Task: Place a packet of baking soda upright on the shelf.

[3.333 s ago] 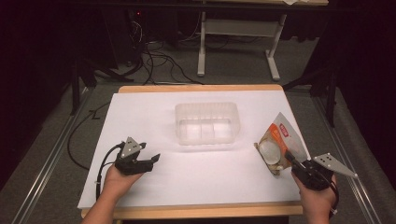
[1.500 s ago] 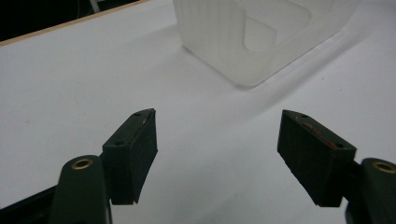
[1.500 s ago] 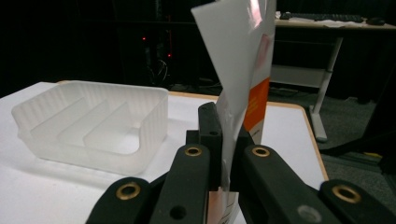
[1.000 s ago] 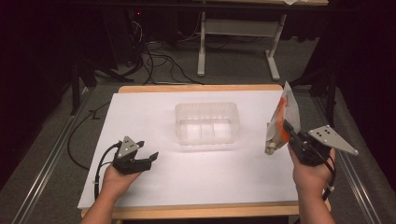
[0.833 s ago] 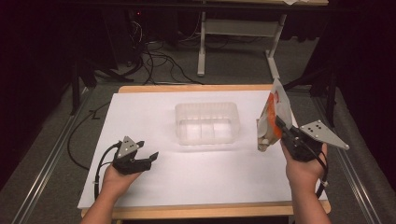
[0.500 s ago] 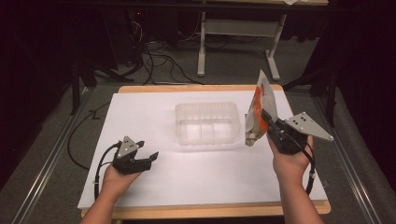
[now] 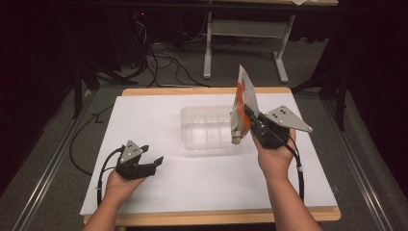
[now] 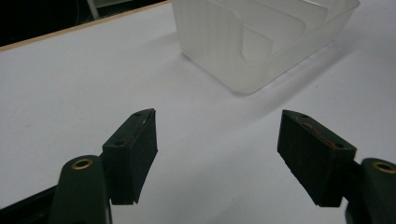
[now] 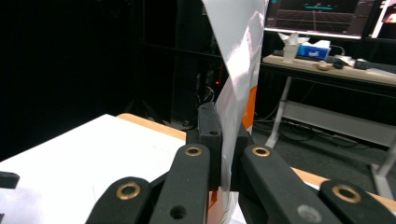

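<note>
A clear plastic bin (image 7: 208, 127) with inner dividers stands on the white sheet (image 7: 159, 113) that covers the table, and everything else is placed here in relation to it.

The right gripper (image 7: 249, 114) is raised off the table just beside the bin's right end, on the side toward the person. Its jaws are clamped on an orange-and-white flat packet (image 7: 242, 103). The packet stands on edge, nearly upright, with its top corner well above the bin's rim and its lower end hanging at about the level of the bin's right wall. Whether that lower end touches the wall cannot be told from the high view. In the right gripper view the jaws (image 9: 223, 154) press flat against both faces of the packet (image 9: 238, 79), whose pale, glossy side rises out of the grip with an orange patch just above the pads. The grey three-cornered plate (image 7: 287, 119) on this gripper points away from the bin, to the right.

The left gripper (image 7: 153, 162) sits low on the sheet, well apart from the bin, near the bin's front left corner and closer to the person. Its jaws stand wide open with nothing between them. The left gripper view shows the two pads (image 8: 135, 154) parted over bare white sheet, with the bin's ribbed corner (image 8: 243, 51) ahead.
</note>
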Action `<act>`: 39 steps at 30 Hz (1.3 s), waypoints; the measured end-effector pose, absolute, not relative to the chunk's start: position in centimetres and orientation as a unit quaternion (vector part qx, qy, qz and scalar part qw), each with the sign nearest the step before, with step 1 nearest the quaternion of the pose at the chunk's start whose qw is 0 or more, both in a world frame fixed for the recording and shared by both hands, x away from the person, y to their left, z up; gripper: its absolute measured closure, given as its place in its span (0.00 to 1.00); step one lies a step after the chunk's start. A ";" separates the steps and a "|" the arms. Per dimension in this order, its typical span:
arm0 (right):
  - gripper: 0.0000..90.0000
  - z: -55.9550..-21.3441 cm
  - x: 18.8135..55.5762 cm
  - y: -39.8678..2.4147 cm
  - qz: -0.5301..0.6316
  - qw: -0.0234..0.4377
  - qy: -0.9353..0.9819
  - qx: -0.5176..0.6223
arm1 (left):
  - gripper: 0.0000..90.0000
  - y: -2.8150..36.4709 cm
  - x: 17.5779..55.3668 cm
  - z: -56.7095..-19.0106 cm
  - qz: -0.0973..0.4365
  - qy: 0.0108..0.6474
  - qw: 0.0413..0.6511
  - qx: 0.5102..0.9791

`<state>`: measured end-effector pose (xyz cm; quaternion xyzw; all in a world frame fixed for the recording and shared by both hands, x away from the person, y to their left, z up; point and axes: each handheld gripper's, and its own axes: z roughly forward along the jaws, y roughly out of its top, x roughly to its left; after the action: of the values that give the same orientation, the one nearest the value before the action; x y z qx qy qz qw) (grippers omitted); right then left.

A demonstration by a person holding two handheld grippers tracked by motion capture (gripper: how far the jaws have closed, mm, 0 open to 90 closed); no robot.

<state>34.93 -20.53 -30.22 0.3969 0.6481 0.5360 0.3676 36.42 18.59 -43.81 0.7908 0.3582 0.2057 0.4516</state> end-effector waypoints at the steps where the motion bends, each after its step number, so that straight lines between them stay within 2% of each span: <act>1: 1.00 -30.2 35.1 -20.3 0.535 0.367 0.649 0.396 | 0.32 18.6 36.4 -43.8 0.206 0.358 0.452 0.791; 27: 1.00 -33.6 40.4 -13.2 0.546 0.315 0.675 0.384 | 0.32 18.6 36.5 -43.9 0.200 0.359 0.456 0.789; 39: 1.00 -35.1 42.4 -11.4 0.533 0.308 0.688 0.385 | 0.32 18.6 36.5 -43.8 0.198 0.357 0.458 0.790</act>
<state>42.40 -11.37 -35.08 0.3852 0.6877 0.5330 0.3076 36.51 18.57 -43.83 0.7896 0.3570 0.1985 0.4579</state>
